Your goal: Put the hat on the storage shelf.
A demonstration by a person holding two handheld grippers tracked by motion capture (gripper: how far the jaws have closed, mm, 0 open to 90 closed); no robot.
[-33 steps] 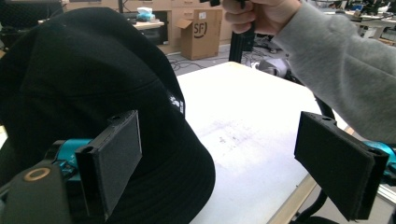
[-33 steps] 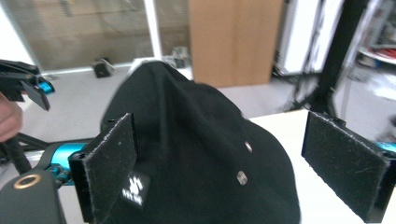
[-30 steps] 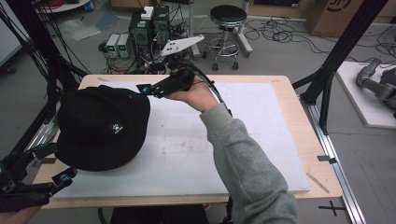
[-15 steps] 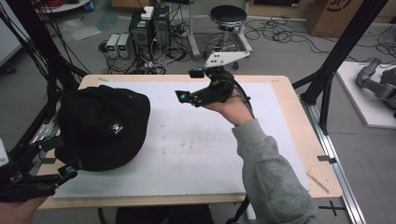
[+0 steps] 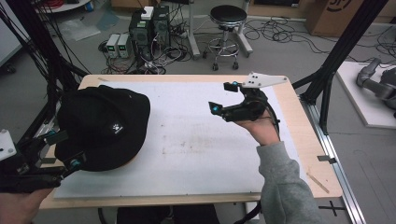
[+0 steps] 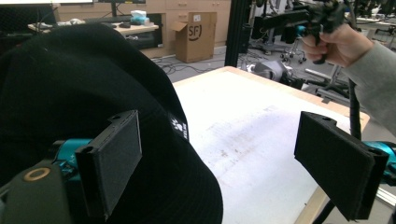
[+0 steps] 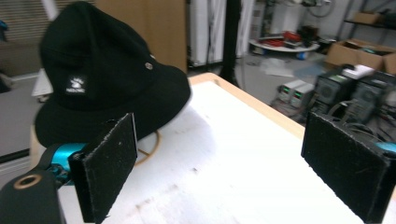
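A black bucket hat with a small white logo lies on the left of the white mat. My left gripper is open at the hat's near-left brim. In the left gripper view the hat covers the left side, and its brim reaches into the gap of the left gripper. My right gripper is open and held above the mat, right of centre, well apart from the hat. The right gripper view looks across the mat at the hat through the wide-open right gripper. A thin wooden ring shows under the brim.
The white mat covers a wooden table. Black frame posts stand at both sides. A stool and computer boxes stand on the floor behind. A grey robot arm lies at the far right.
My right gripper has left the hat's top and moved right across the mat, rising. My left gripper has crept forward to the hat's near brim. The hat has stayed put.
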